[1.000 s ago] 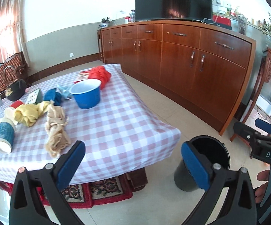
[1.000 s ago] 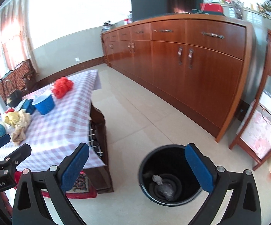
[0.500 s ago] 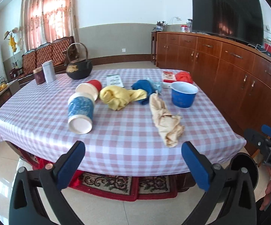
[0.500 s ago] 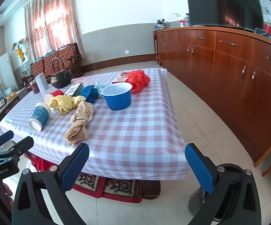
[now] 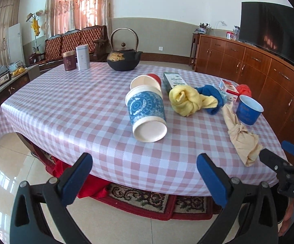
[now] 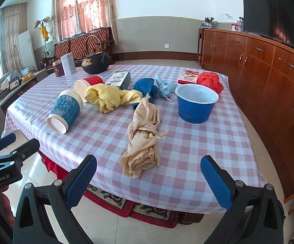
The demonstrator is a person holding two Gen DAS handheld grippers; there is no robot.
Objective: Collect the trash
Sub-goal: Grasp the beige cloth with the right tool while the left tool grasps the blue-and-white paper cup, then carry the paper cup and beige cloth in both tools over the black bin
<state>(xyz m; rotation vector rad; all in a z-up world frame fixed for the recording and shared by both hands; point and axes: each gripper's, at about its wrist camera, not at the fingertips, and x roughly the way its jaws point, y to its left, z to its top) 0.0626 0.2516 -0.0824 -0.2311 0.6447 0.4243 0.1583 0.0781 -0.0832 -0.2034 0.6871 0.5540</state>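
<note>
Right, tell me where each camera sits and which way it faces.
Left wrist: on the left gripper, off the table's near edge, facing the blue-patterned cup; own open fingers show, and the right gripper at right.
Right wrist: on the right gripper, facing the beige cloth and blue bowl; own open fingers show, the left gripper at left.
Shared: the checked table, kettle, yellow cloth, sideboard.
</note>
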